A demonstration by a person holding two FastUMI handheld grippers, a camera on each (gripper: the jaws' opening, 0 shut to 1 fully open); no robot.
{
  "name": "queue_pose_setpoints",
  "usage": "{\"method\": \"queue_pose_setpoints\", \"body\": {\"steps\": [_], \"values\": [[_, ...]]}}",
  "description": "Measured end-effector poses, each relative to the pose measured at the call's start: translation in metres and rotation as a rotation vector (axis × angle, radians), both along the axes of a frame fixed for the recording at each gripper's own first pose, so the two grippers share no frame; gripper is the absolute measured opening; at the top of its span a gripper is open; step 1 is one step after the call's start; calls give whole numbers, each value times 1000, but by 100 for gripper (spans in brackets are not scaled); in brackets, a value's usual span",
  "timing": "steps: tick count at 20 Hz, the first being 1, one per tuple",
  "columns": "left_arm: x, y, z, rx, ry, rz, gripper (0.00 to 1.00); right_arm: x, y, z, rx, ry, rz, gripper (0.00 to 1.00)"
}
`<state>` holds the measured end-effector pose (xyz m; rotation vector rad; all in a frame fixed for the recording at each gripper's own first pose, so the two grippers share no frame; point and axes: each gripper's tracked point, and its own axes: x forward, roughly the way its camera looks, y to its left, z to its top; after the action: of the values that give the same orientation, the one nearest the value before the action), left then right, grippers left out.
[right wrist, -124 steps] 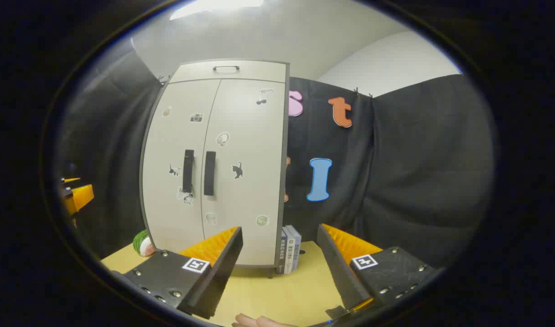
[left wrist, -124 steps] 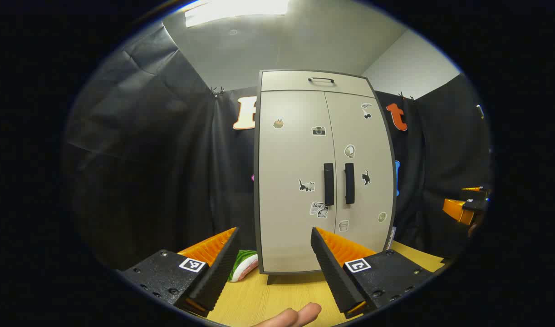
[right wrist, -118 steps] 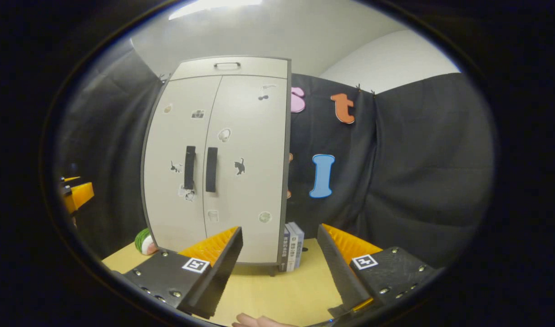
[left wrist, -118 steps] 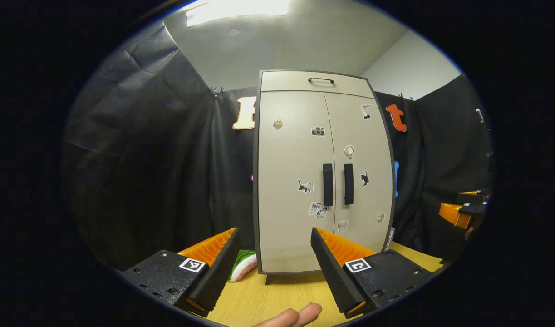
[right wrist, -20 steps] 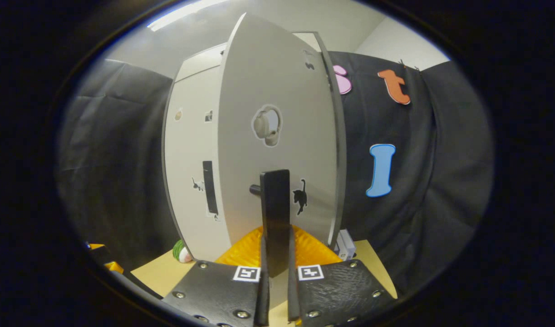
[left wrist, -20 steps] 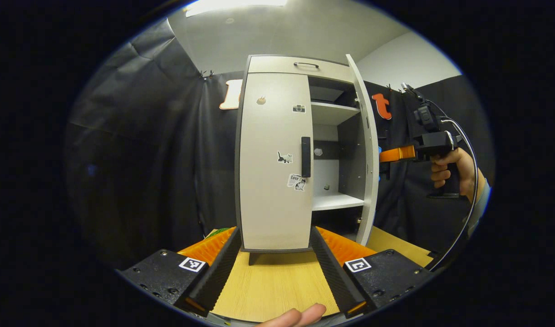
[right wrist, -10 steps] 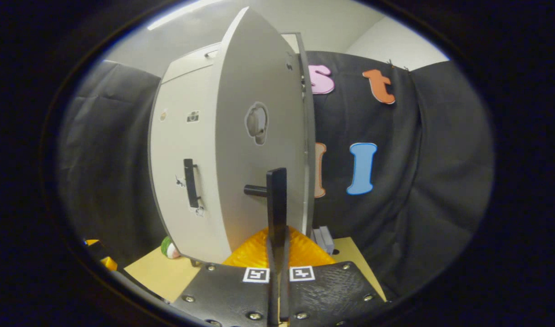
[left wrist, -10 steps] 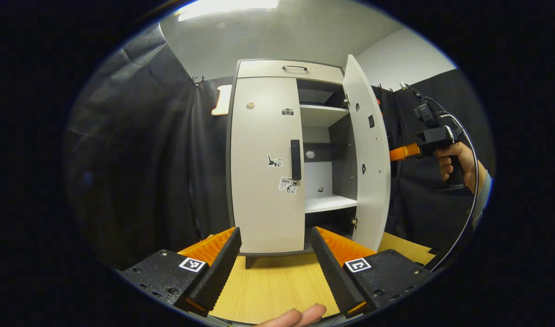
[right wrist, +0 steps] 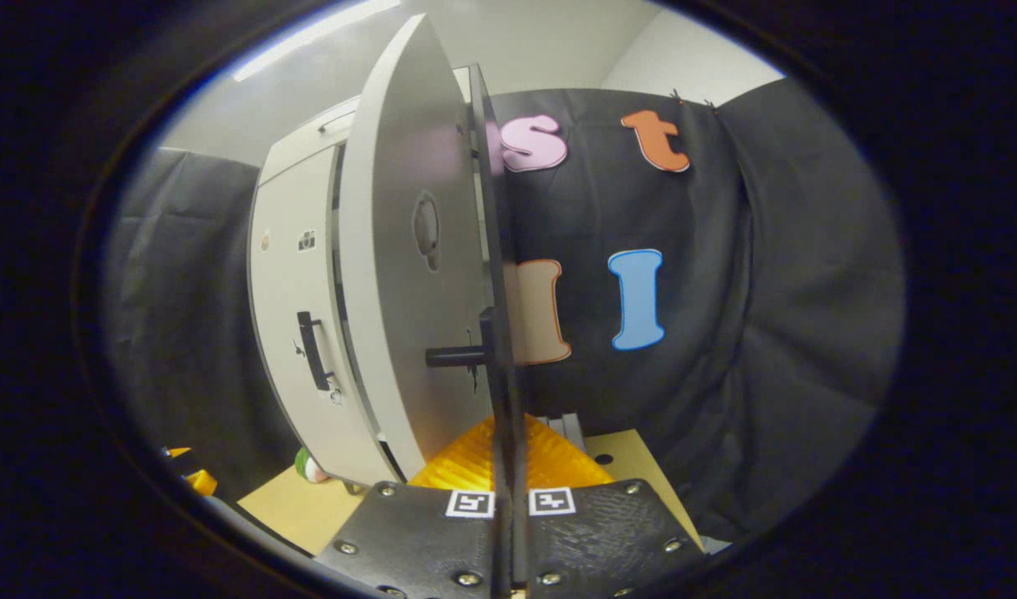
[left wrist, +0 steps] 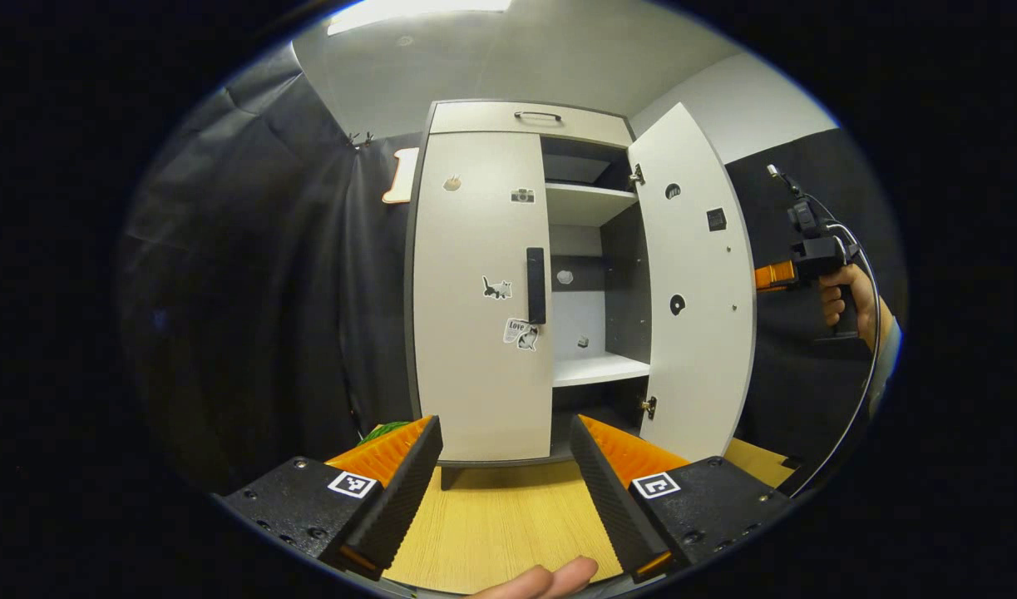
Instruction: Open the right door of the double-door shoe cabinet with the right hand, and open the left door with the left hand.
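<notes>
The shoe cabinet [left wrist: 483, 291] stands on a pale wooden table [left wrist: 500, 524] at the far side of the booth, with black cloth walls behind and beside it and a ceiling light above; its right door [left wrist: 695, 283] is swung wide, showing its inner face, while the left door [left wrist: 479, 299] lies flat and closed, its dark handle [left wrist: 535, 285] at its right edge. In the right gripper view the right gripper [right wrist: 508, 507] has its fingers pressed onto the right door's handle [right wrist: 496, 366], which stands edge-on between them, rising from the jaws; the door's outer face [right wrist: 400, 274] curves away to the left. In the left gripper view the same gripper shows far right, held in a hand [left wrist: 849, 299] with a cable trailing down. The left gripper [left wrist: 504, 491] hangs low and near over the table, its fingers spread wide with nothing between them, well short of the left door; a fingertip [left wrist: 550, 578] shows at the bottom edge. Inside the cabinet a white shelf [left wrist: 595, 370] and an upper shelf [left wrist: 591, 195] are visible. A green and white object [right wrist: 308, 466] lies on the table just left of the cabinet's foot.
</notes>
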<state>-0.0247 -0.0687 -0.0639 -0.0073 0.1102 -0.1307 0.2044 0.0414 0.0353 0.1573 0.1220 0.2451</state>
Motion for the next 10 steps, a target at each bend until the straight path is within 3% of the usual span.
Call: {"method": "queue_pose_setpoints", "body": {"steps": [5, 10], "values": [[15, 4, -4, -34, 20, 32, 96, 3, 0, -4, -48, -18, -9, 1], [46, 12, 0, -48, 24, 59, 96, 2, 5, -4, 55, -9, 46, 2]]}}
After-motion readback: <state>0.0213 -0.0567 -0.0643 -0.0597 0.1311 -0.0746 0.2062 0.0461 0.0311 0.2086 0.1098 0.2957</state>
